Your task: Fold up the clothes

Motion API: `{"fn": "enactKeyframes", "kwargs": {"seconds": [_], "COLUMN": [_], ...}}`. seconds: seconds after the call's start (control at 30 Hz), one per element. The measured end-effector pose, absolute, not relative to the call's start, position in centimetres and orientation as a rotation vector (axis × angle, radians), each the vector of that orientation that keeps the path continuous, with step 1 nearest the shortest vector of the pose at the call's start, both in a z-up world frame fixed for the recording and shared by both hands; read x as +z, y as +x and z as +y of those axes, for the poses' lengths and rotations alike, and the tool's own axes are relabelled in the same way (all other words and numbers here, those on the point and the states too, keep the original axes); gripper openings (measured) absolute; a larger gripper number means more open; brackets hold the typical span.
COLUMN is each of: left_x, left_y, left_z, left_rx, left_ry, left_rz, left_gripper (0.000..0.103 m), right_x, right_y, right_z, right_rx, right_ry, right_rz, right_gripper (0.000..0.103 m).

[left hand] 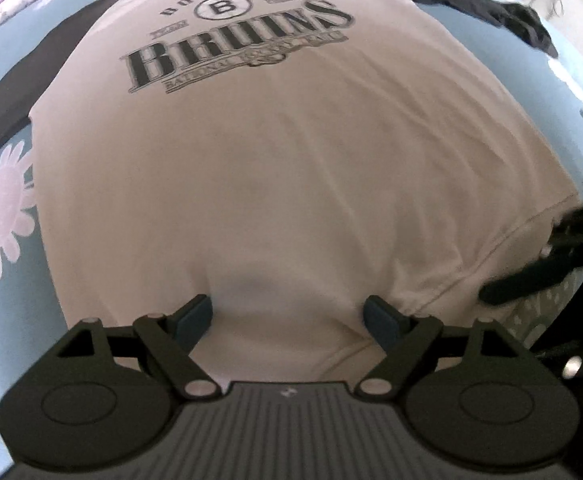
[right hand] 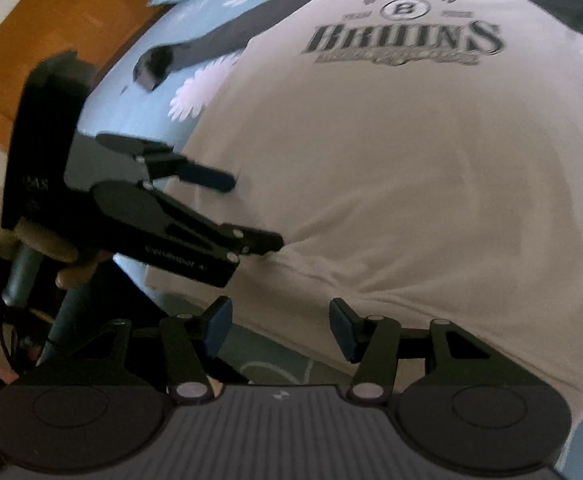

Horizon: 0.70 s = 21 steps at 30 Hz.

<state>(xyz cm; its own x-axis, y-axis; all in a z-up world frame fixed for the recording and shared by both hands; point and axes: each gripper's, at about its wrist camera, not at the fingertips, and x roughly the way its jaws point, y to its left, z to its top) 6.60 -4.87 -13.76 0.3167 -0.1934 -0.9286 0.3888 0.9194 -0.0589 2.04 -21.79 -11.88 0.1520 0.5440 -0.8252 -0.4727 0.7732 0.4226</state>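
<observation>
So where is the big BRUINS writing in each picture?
Left wrist view: the BRUINS print sits top centre, slightly left, on the white shirt.
Right wrist view: the BRUINS print sits upper right.
Shared landmark: the circled B logo just above the word.

Two matte black linkage grippers, left gripper (left hand: 287, 314) and right gripper (right hand: 281, 326), dark blue pads (left hand: 379, 322), silver pivot screws, ribbed grey housings, white lettering lower left.

Shirt (left hand: 275, 184) body clear toward 12 o'clock; right tongs (left hand: 487, 294) intrude at 3 o'clock of the hem; bedsheet (left hand: 7, 308) free at 9.
</observation>
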Motion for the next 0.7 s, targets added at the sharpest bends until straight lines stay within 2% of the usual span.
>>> {"fn": "enactKeyframes", "kwargs": {"seconds": [0.17,0.33,0.5,0.7], "left_x": [-10.9,-12.8,-14.4,-14.5], "left_y": [5.3,4.0,2.7,1.7], "left_z": [-2.6,-2.7,-2.9,-2.3], "left_rx": [-0.419,-0.425,-0.436,-0.457], "left_ry": [0.135,0.208,0.276,0.275], "left_rz": [1.114,1.183,1.248,1.244], "left_gripper": [0.083,0.083,0.085,0.087], "right_x": [-11.7,-11.6,-13.2,-13.1], "right_y": [1.4,1.6,1.7,0.9], "right_z": [-20.6,-19.2,-17.9,-17.8], "right_rx": [0.793,0.861,0.830,0.852], "right_ry": [0.014,-0.007,-0.058,-0.041], "right_rz": [1.189,1.150,1.198,1.212], "right_gripper": [0.060,0.058,0.058,0.058]}}
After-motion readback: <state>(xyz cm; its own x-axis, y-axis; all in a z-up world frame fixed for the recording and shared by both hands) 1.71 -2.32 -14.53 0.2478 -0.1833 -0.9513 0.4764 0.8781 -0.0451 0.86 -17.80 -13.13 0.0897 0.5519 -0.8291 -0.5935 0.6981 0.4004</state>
